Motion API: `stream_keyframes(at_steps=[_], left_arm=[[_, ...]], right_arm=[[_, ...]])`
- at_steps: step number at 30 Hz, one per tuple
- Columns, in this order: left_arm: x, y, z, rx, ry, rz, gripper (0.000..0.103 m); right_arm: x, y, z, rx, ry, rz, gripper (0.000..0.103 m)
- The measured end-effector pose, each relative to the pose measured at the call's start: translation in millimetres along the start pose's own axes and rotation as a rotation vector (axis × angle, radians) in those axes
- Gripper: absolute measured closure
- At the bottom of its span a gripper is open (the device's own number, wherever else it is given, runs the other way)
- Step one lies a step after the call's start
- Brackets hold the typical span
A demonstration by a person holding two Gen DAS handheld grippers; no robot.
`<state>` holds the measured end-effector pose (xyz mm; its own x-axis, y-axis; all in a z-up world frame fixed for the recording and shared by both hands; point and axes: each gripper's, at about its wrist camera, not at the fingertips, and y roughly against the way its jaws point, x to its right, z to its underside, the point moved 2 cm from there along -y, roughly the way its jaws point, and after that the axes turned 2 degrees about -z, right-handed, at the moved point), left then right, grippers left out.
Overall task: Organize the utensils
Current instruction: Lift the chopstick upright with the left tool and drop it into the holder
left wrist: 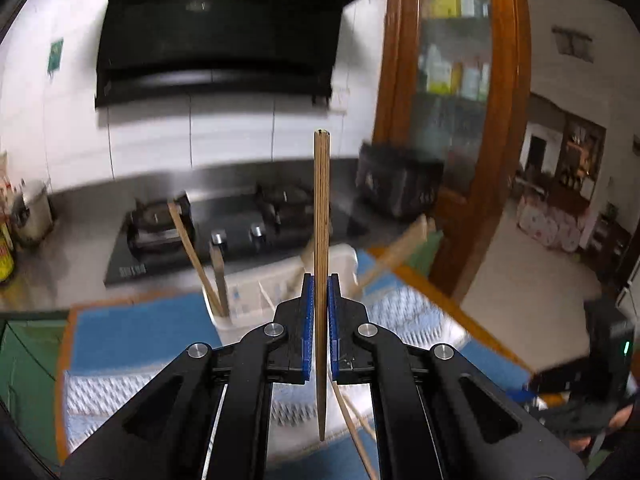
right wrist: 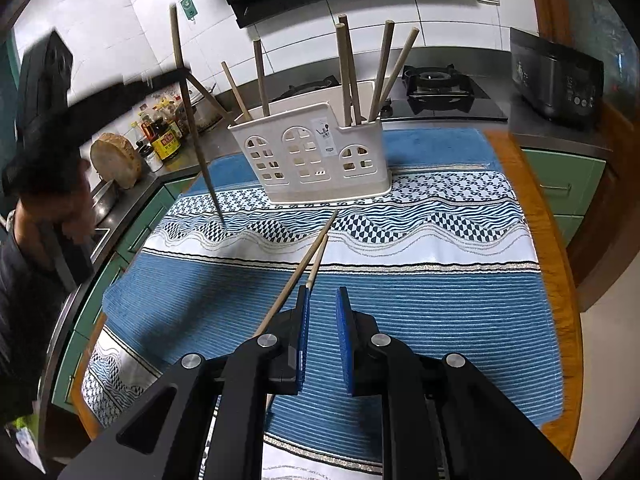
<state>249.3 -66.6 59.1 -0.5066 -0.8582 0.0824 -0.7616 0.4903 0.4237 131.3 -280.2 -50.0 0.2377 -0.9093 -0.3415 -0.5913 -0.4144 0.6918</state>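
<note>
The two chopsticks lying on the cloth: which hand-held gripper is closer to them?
Right. The right hand-held gripper hangs open just above the two chopsticks, beside their near ends. The left hand-held gripper is lifted away, clamped on another chopstick.

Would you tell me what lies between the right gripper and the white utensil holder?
In the right wrist view, two chopsticks lie on the patterned cloth between them.
</note>
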Motion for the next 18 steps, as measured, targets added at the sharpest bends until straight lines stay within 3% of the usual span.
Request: stream_keyframes(at_steps=[10, 14, 18], left_arm=[[-25.1, -11.6, -80.9, 0.188, 0.011, -0.125, 0.098], [-43.5, -24.5, -82.5, 0.187, 0.060, -0.155, 0.098], [-60.6, -39.3, -64.3, 0.167, 0.109, -0.174, 0.098]], right_arm=[[7.6, -4.1, -1.9, -0.005, -0.013, 0.012, 0.089], [9.0, -8.2, 2.5, -0.018, -0.015, 0.021, 0.089], [5.6, -11.4, 9.7, -0.034, -0.012, 0.015, 0.089]])
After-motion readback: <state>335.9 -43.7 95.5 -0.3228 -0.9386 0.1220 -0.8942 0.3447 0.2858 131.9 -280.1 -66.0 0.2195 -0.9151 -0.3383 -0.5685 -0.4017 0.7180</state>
